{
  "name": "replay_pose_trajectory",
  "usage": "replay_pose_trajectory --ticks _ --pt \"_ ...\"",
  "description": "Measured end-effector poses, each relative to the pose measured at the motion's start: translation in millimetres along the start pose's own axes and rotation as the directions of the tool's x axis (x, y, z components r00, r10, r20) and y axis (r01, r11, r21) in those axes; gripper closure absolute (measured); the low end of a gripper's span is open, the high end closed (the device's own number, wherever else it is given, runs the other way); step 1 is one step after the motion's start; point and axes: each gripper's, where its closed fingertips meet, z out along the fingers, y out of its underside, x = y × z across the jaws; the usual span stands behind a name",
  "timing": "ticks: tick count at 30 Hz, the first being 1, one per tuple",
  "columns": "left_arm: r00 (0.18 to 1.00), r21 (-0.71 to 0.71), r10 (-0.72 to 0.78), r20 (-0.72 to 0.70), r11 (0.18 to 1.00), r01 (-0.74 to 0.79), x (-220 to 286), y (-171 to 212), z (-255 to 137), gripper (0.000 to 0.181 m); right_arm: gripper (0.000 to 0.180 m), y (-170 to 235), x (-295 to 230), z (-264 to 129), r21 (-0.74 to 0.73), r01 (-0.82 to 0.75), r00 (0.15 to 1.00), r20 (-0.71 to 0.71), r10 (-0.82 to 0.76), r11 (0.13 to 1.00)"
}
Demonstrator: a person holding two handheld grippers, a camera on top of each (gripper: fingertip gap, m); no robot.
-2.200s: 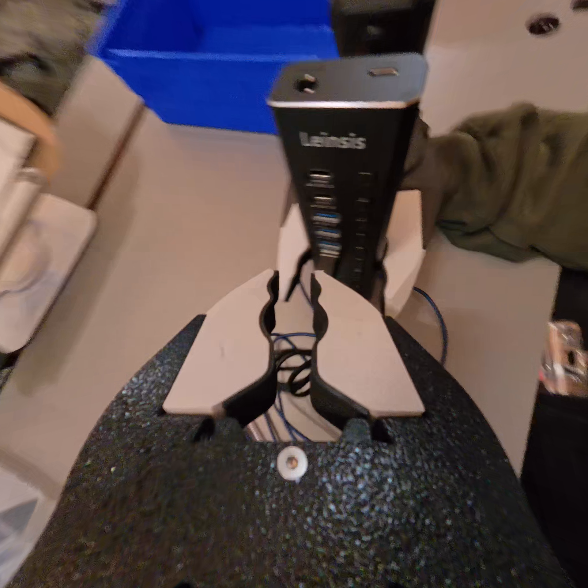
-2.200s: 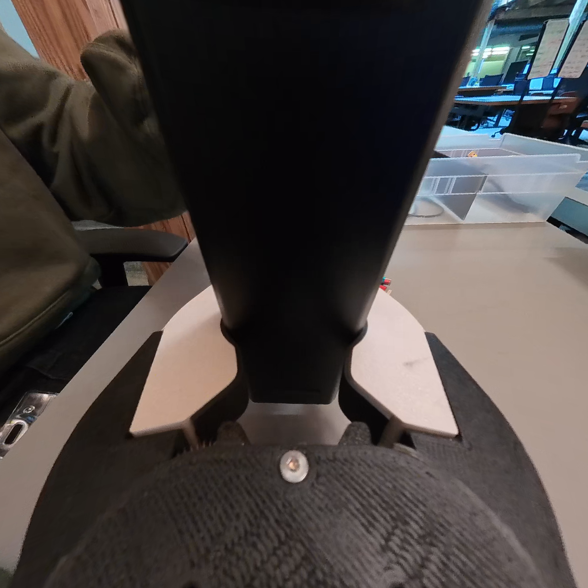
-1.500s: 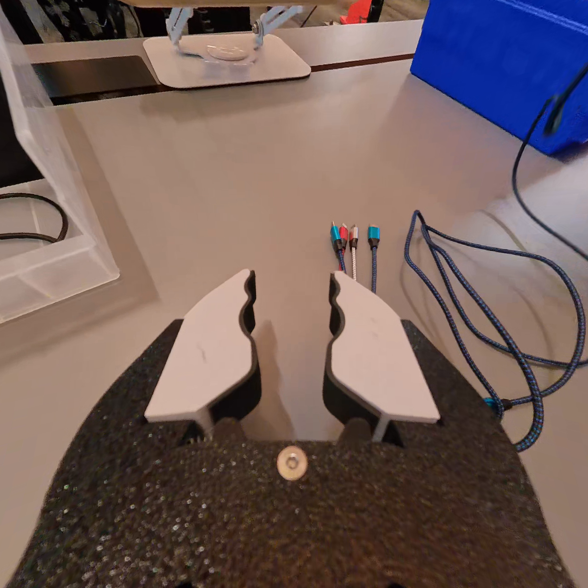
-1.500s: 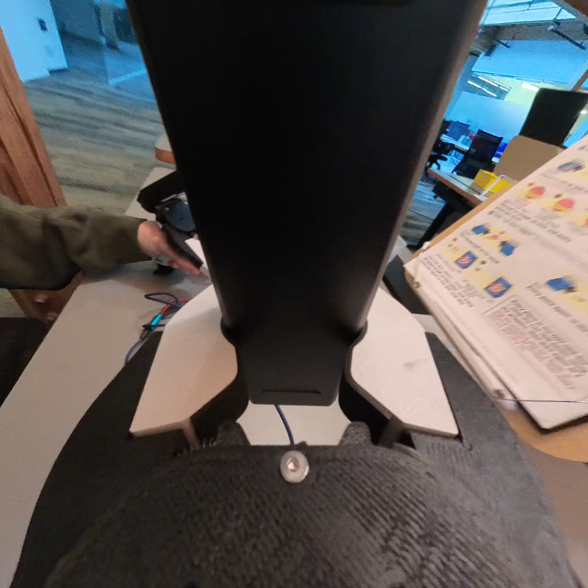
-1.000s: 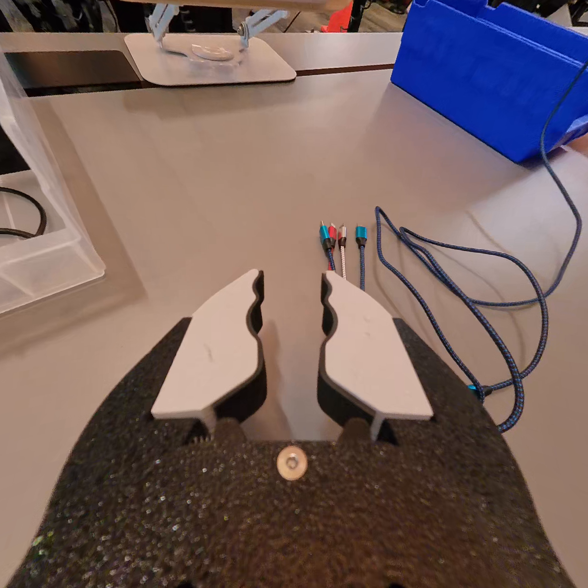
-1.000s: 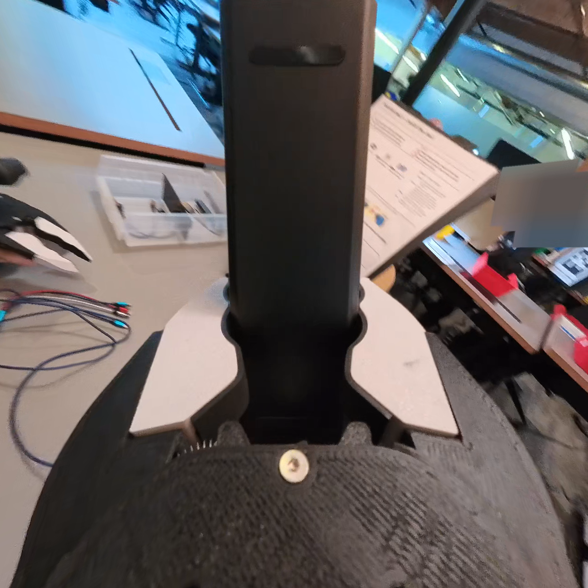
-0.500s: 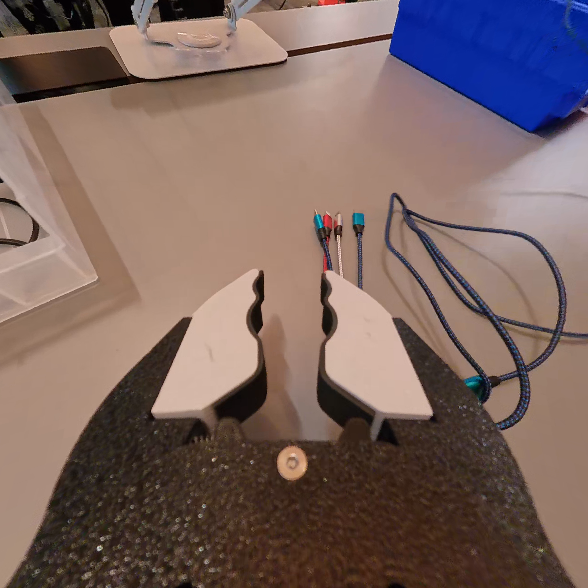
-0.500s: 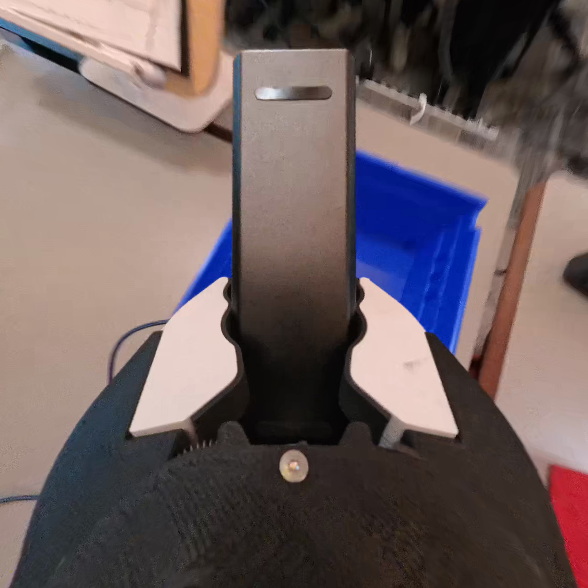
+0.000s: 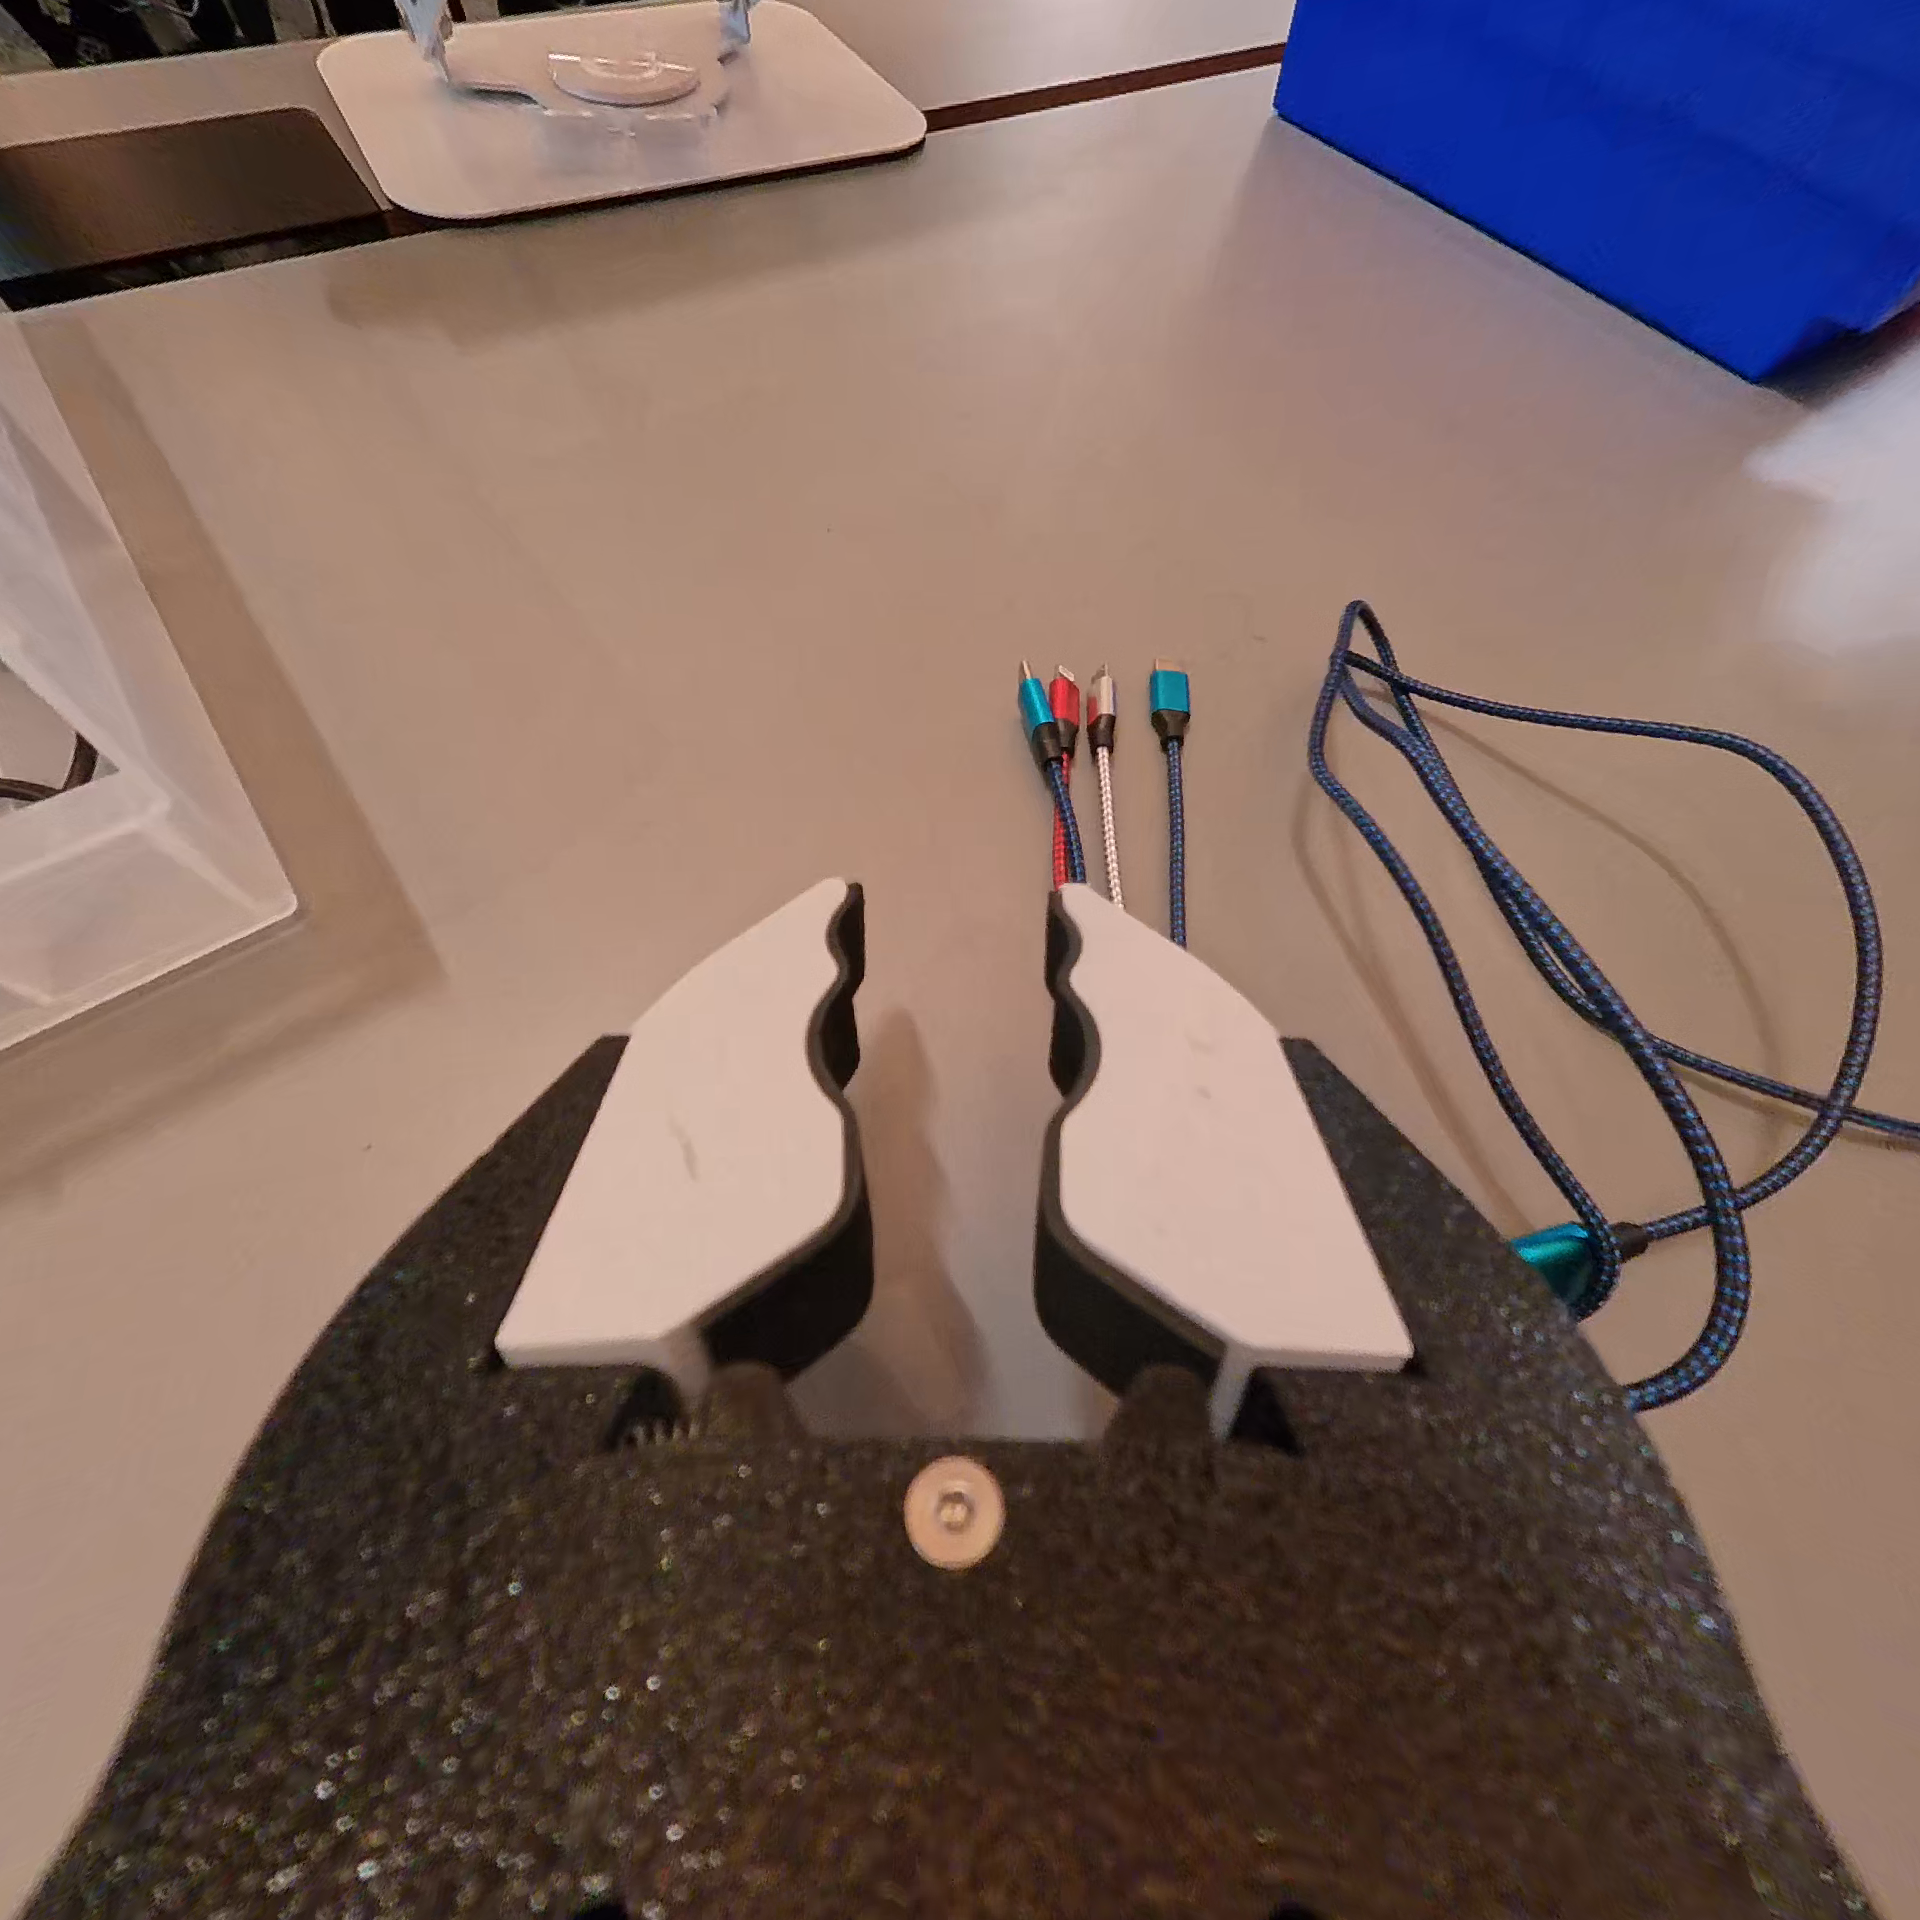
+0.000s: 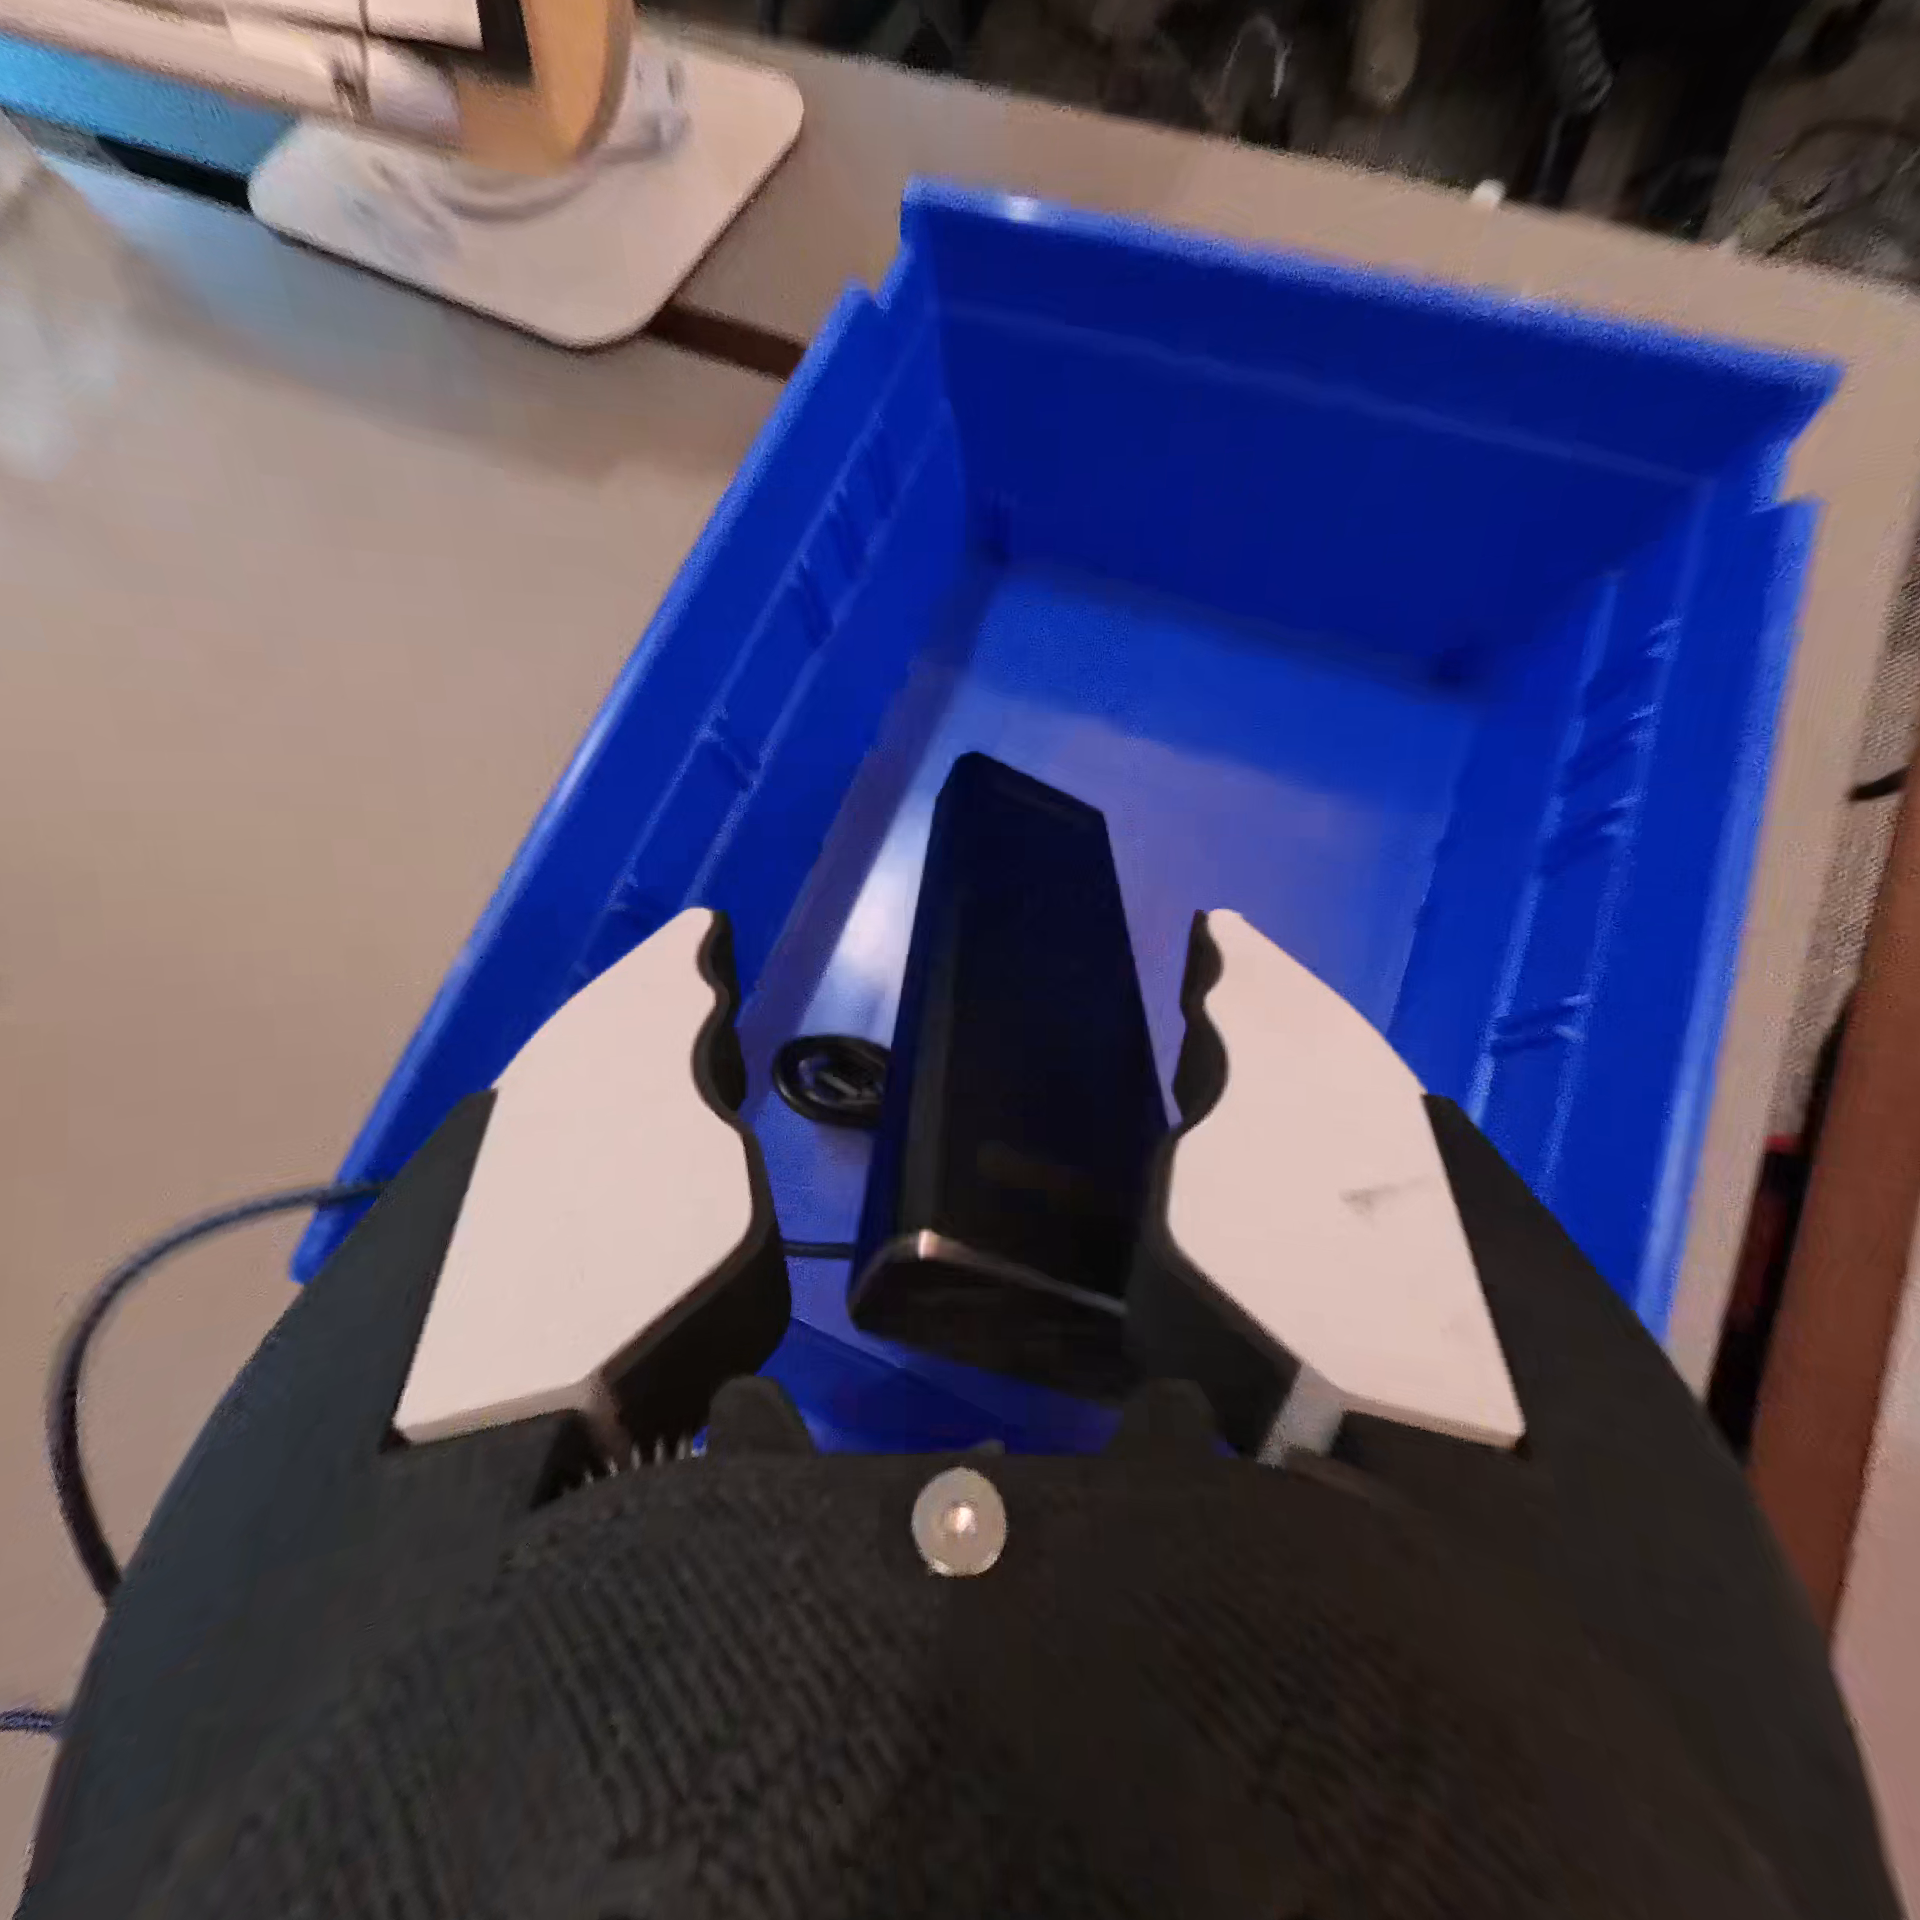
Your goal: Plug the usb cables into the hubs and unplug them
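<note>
My right gripper [image 10: 958, 935] is open, its fingers spread wide above a blue bin [image 10: 665, 831]. The black USB hub [image 10: 1018, 1039] lies free inside the bin, between and below the fingers, apart from both. A coiled black cord [image 10: 831, 1081] lies beside it in the bin. My left gripper [image 9: 953, 899] is open and empty, low over the grey table. Just ahead of its right finger lie several cable plugs [image 9: 1101, 717], teal, red and silver. A blue braided cable [image 9: 1558, 935] loops to the right, with a teal USB plug [image 9: 1553, 1252] near the gripper's right side.
The blue bin also shows at the far right in the left wrist view [image 9: 1610, 135]. A clear plastic box [image 9: 104, 883] stands at the left. A white stand base [image 9: 623, 114] sits at the table's back edge. A strand of blue cable [image 10: 104, 1299] lies left of the bin. There is about 50 centimeters between the tips of the two grippers. My left gripper is the nearer one to the teal USB plug [image 9: 1553, 1252]: about 11 centimeters, against 45 centimeters.
My right gripper has opened and let go of the hub, which now lies in the blue bin. My left gripper has stayed open and barely moved near the cable plugs.
</note>
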Motion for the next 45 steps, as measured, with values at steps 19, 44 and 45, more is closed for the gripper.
replay_pose_trajectory --ticks 19,44,45 --pt "1.0 0.018 0.001 0.018 1.0 -0.001 -1 -2 -2 0.148 0.088 101 -370 25 -0.204 0.345 0.909 0.316 -0.271 0.916" --pt "0.996 0.029 -0.07 -0.059 0.997 0.072 1 -2 -5 0.148 0.125 89 -448 83 0.262 0.937 0.031 0.599 -0.8 0.233" --pt "0.996 0.028 -0.069 -0.059 0.997 0.071 1 -2 -5 0.148 0.121 84 -449 84 0.274 0.946 -0.011 0.557 -0.83 0.172"
